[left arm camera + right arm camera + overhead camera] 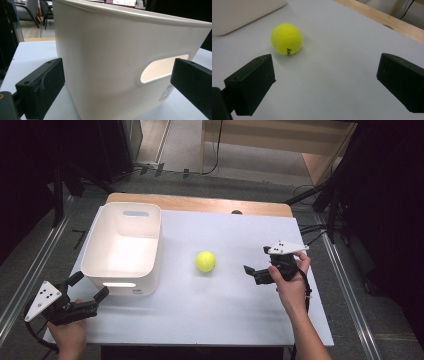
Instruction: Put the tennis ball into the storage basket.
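Note:
A yellow tennis ball (pixel 205 261) (pixel 287 38) lies on the white tabletop (pixel 210 310), right of a white plastic bin (pixel 122 247) (pixel 120 50) with handle cut-outs. My right gripper (pixel 256 260) (pixel 327 70) is open, a short way right of the ball and pointing at it, with nothing between its jaws. Near the table's front left corner my left gripper (pixel 90 285) (pixel 117 75) is open too. It faces the bin's near wall close up, one jaw to either side of the bin's near corner, and I cannot tell whether it touches.
A wooden strip (pixel 200 202) (pixel 387 20) runs along the table's far edge. Dark stands and cables (pixel 320 220) sit on the floor around the table. Bare tabletop lies in front of the ball and between the two hands.

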`<state>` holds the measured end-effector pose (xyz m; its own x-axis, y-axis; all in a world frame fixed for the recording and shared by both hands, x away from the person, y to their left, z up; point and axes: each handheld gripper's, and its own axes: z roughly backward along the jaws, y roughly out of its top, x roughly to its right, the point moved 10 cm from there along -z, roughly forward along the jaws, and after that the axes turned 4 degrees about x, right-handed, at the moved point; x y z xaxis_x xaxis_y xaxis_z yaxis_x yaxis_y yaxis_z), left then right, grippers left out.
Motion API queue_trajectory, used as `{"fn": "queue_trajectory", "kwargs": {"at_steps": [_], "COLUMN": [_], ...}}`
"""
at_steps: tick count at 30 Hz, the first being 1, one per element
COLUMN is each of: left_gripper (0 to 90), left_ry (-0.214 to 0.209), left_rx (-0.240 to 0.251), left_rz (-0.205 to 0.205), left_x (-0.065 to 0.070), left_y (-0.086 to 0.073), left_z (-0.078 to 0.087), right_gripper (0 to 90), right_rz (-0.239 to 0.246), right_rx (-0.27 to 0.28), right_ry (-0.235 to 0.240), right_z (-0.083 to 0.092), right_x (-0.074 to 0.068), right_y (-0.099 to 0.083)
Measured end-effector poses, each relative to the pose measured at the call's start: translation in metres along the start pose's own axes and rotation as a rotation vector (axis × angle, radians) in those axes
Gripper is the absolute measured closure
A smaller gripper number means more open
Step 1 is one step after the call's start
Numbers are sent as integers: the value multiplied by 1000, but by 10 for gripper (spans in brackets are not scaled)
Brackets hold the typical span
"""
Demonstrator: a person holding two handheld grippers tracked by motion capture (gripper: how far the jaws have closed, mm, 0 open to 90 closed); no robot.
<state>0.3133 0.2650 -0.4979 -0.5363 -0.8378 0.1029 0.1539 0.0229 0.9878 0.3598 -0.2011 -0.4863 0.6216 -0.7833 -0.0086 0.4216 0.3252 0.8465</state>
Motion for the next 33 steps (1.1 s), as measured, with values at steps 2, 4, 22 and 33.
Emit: {"fn": "queue_trajectory", "kwargs": {"at_steps": [2, 4, 22, 33], "left_gripper": [0, 0, 0, 0], "left_ry": [0, -1, -4, -4], "left_rx": [-1, 1, 3, 3], "left_rz": [-1, 0, 2, 2], "left_x": [0, 0, 0, 0], "left_y": [0, 0, 0, 0], "left_z": [0, 0, 0, 0], "right_gripper": [1, 1, 1, 1], "right_rz": [1, 3, 32, 36], "right_rx": [-4, -5, -52, -92], "right_ry": [6, 6, 32, 49], "right_z": [-1, -2, -21, -32], "right_x": [-1, -1, -6, -10], "right_y": [3, 5, 19, 23]}}
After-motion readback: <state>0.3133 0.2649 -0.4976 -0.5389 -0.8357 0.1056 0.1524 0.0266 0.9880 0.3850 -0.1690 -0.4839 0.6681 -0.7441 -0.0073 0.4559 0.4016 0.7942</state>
